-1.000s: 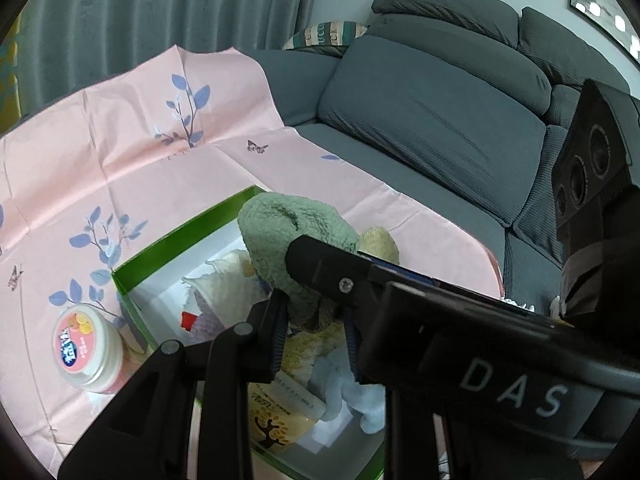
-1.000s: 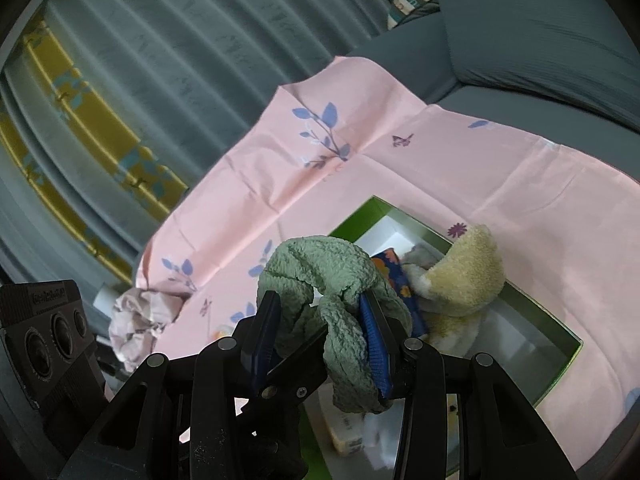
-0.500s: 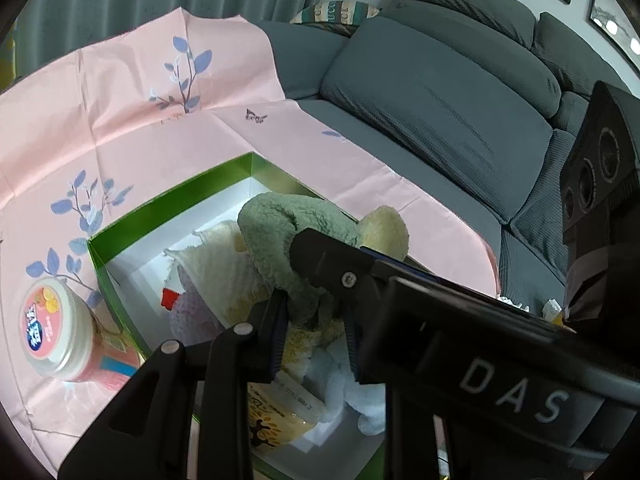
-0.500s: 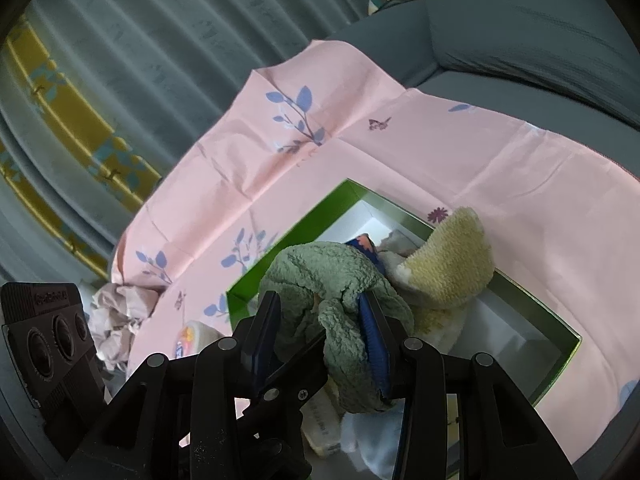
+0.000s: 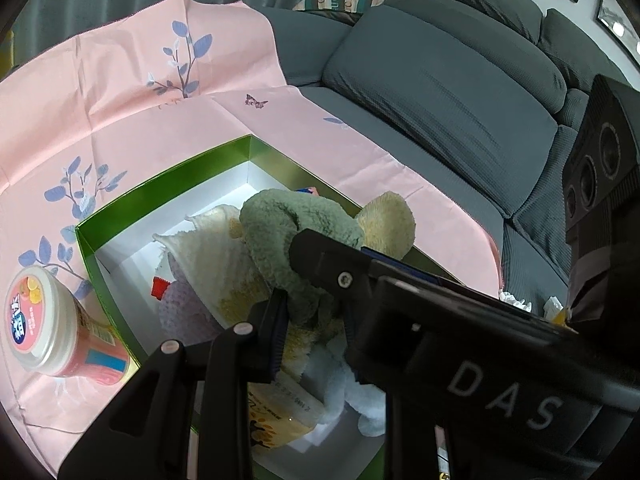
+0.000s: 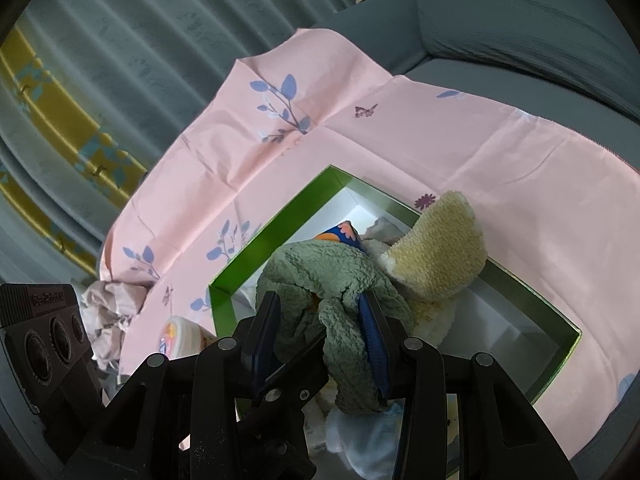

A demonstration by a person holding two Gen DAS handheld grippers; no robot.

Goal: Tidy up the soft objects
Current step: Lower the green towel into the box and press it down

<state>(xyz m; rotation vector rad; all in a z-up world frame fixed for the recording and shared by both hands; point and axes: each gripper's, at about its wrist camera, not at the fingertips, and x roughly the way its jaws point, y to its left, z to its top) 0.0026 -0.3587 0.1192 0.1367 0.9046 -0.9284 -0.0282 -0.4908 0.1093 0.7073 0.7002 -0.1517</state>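
While both the left gripper [image 5: 314, 322] and right gripper [image 6: 318, 330] pinch the green fleece cloth [image 5: 288, 236], it hangs bunched over the green box [image 6: 276, 240], apparently for packing.

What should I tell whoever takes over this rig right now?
Left gripper: shut on the fuzzy green cloth.
Right gripper: shut on the same cloth.
The cloth hangs over the green-walled cardboard box on the pink floral sheet.
Done: yellow knit cloth and white towel lie in the box.
Left: lower the green cloth in, release. Crumpled pale cloth waits outside.
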